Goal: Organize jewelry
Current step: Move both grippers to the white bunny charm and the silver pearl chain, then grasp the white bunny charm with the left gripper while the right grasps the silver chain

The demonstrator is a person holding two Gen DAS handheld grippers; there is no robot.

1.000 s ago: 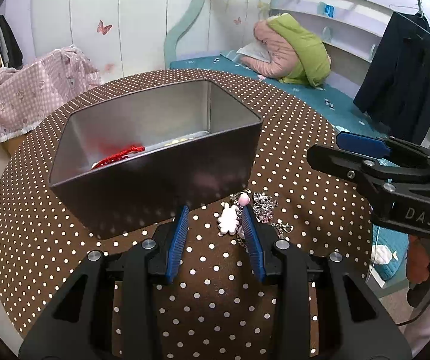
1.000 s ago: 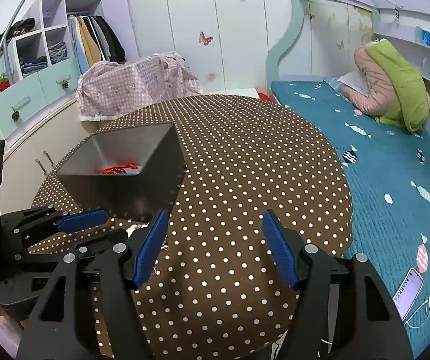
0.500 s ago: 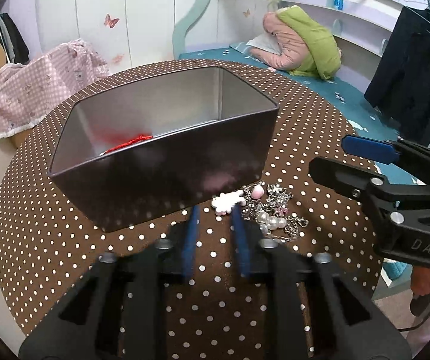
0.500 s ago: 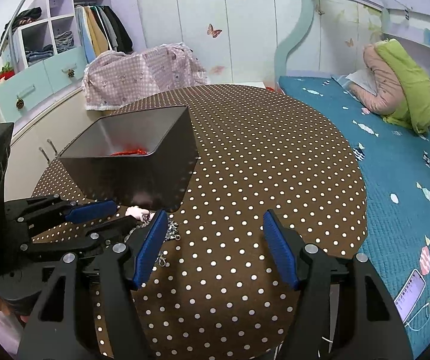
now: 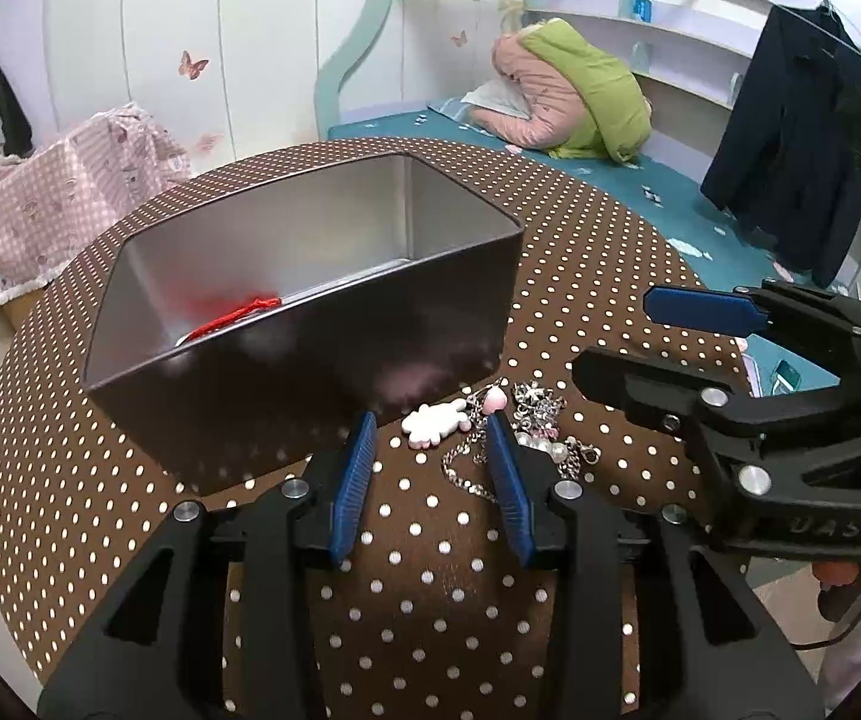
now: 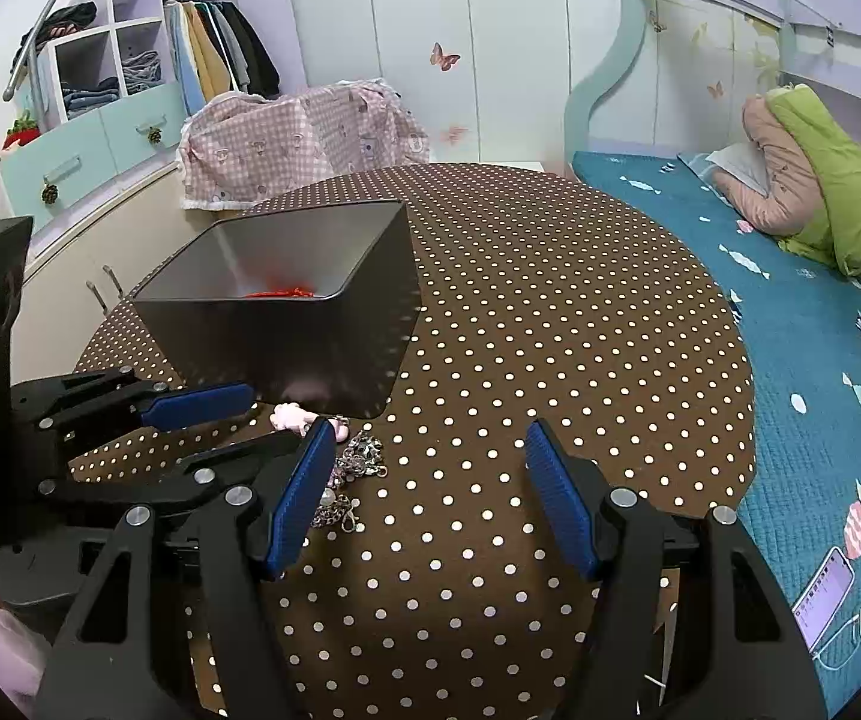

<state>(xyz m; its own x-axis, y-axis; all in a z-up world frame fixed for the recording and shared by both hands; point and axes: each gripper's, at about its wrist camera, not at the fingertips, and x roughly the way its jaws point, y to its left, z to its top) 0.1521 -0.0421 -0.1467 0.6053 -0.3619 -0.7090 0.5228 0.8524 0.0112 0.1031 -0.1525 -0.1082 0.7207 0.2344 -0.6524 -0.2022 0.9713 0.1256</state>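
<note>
A grey metal tin [image 5: 310,372] stands on the dotted table with a red cord [image 5: 238,312] inside it. In front of its right corner lies a pile of jewelry [image 5: 541,414]: a white bunny charm [image 5: 435,423], silver chains and pearls. My left gripper [image 5: 430,438] is opening. The charm and a loop of chain lie between its tips, and the pads are off them. My right gripper [image 6: 430,450] is open over the cloth, with the jewelry pile [image 6: 361,459] just inside its left finger [image 6: 304,492]. Both views show the tin [image 6: 286,354].
The round table [image 6: 550,330] has a brown polka-dot cloth, and its edge runs close on the right. A teal bed [image 6: 820,360] with a phone [image 6: 826,594] lies beyond it. A pink checked cover [image 6: 298,138] sits behind the table, and a dark coat [image 5: 790,138] hangs at the right.
My left jaws closed almost fully beside the charm, then spread apart again. The white charm turned from upright to lying sideways and shifted slightly left. The right gripper stayed open and barely moved.
</note>
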